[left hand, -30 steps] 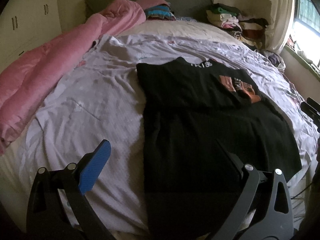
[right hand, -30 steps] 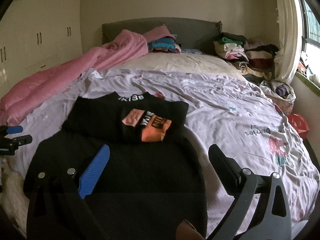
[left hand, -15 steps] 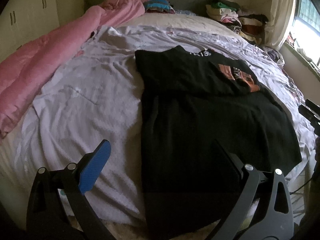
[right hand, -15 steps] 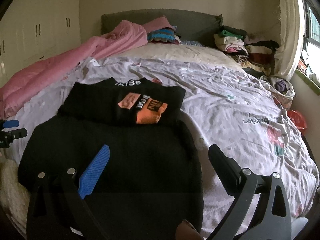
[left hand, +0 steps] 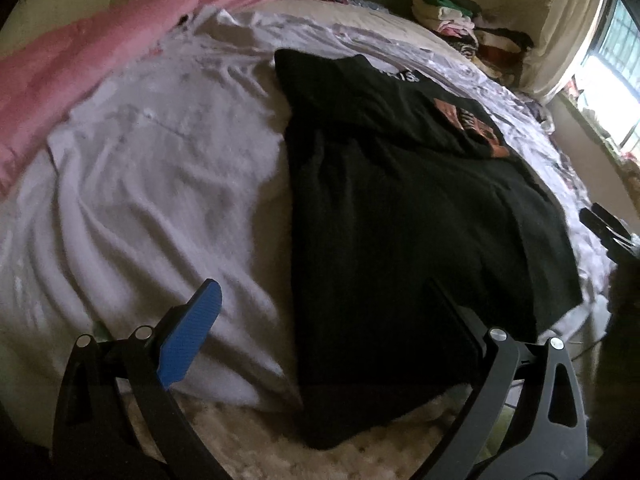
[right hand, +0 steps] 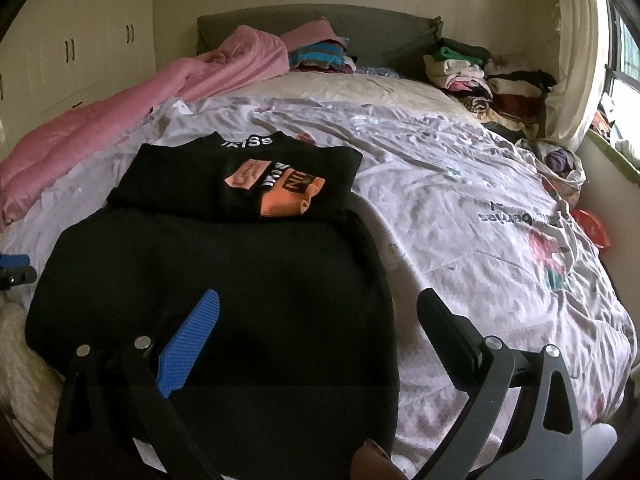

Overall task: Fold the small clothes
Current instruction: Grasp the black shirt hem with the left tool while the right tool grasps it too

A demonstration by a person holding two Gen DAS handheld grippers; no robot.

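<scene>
A black garment lies flat on the bed, its top part folded over so an orange and white print faces up. The hem hangs over the bed's near edge. My left gripper is open over the garment's lower left corner, blue pad above the sheet. My right gripper is open over the garment's lower right edge. Neither holds anything. The right gripper's tip shows at the left view's right edge, and the left gripper's tip at the right view's left edge.
A wrinkled pale printed sheet covers the bed. A pink quilt runs along the left side. Stacks of folded clothes sit at the headboard and far right. A wardrobe stands at left, a window at right.
Both grippers have moved down and closer to the bed's near edge; the garment's hem now fills more of the left view. The garment itself has not moved.
</scene>
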